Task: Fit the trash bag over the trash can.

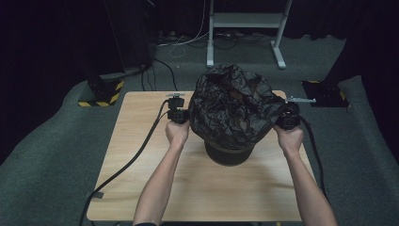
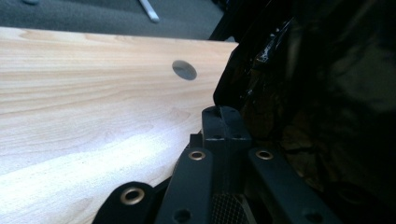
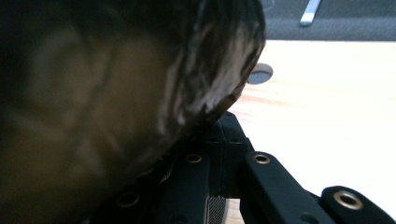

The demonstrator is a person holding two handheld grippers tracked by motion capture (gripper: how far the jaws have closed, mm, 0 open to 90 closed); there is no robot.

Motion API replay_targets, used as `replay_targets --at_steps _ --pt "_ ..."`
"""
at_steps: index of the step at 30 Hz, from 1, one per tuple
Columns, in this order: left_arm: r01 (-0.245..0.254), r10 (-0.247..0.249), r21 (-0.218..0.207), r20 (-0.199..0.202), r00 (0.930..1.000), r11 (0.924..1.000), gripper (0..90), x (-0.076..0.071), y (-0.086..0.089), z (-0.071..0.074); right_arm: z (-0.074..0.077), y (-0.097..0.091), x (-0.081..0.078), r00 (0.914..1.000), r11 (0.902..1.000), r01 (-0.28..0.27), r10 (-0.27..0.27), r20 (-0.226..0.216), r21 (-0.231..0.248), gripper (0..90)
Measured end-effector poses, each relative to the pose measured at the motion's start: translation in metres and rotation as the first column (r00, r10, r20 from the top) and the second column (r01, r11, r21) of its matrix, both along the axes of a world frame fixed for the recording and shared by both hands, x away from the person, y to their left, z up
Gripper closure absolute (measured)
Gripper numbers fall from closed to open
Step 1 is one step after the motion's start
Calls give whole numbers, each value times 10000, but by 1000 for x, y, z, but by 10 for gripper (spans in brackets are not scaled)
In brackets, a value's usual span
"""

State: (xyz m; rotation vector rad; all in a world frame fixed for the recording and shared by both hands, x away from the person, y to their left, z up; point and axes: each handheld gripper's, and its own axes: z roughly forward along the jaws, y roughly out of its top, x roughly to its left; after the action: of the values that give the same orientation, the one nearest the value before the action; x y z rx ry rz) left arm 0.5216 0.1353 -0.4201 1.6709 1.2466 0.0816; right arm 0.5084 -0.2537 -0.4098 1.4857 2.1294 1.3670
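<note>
- A black bin bag [image 1: 233,106], crumpled and glossy, drapes over a dark round bin [image 1: 229,153] that stands on the wooden table [image 1: 141,179], a little past the table's middle toward 12 o'clock.
- The bag billows wider than the bin, and the bin's lower wall shows bare beneath the bag's hem at 6 o'clock.
- The left gripper [image 1: 181,115] sits at the bag's 9 o'clock edge, held in the person's left hand [image 1: 177,133]; its cable [image 1: 127,162] trails across the table toward 7 o'clock.
- In the left gripper view the left gripper's jaws stand together, with their tips [image 2: 223,116] right at the bag's hem [image 2: 280,93]; whether any film is pinched between them I cannot tell.
- The right gripper [image 1: 286,120] sits at the bag's 3 o'clock edge, in the right hand [image 1: 290,138].
- In the right gripper view the bag [image 3: 116,93] hangs over the closed jaws; the right gripper's tips [image 3: 229,128] are tucked under the hem, and a grip on the film cannot be told.
- A round grey cap [image 2: 184,70] is set into the table top just beside the bag in the left gripper view.
- Beyond the table at 12 o'clock, a white frame [image 1: 244,28] stands on the grey carpet [image 1: 47,141].
</note>
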Motion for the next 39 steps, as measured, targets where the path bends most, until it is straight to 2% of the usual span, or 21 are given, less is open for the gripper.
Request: replay_targets --at_steps 5,8,9,11,13,15,18,22,23,26,31,33,39 --pt "131 -128 138 -153 9998 9998 900 1 -3 -4 -2 0 0 9999 9998 -93 92 -101 -153 900" --pt "57 -36 610 -353 9994 9981 900 2 -3 -9 -6 2 1 9994 9985 -119 102 -328 -530 900" --pt "55 -18 826 -445 9990 9966 900 3 -2 -12 -10 3 3 9989 9966 -120 82 -471 -819 900" --pt "-1 41 810 -489 9988 9967 900 2 0 -18 -21 3 4 9973 9948 -127 54 -731 -1006 900" --pt "-10 55 918 -492 9988 9958 900 1 1 -22 -32 2 3 9959 9962 -79 -1 -908 -871 900" --pt "-36 92 1066 -520 9986 9943 900 -2 1 -26 -44 2 2 9946 9949 -124 19 -1040 -1006 900" --pt "-85 150 1138 -560 9983 9935 900 -5 3 -32 -51 0 -2 9936 9962 -39 -60 -1129 -867 900" --pt "-248 303 1298 -409 9987 9912 900 -10 3 -41 -56 -2 -5 9937 9956 22 -127 -1113 -941 900" --pt "-154 210 1474 -364 9991 9890 900 -11 4 -43 -57 -2 -5 9935 9955 44 -152 -1130 -947 900" --pt "-258 312 1617 -306 9990 9865 900 -15 3 -50 -62 -3 -7 9935 9946 87 -203 -1123 -1033 899" --pt "-356 390 2042 -125 9992 9783 900 -20 1 -62 -75 -3 -9 9920 9931 74 -221 -1246 -1169 898" --pt "-433 464 2044 -103 9989 9779 900 -22 2 -67 -79 -4 -10 9915 9922 104 -264 -1273 -1242 898" --pt "-521 532 2381 15 9986 9698 900 -27 3 -78 -88 -5 -11 9908 9913 190 -361 -1302 -1303 897"
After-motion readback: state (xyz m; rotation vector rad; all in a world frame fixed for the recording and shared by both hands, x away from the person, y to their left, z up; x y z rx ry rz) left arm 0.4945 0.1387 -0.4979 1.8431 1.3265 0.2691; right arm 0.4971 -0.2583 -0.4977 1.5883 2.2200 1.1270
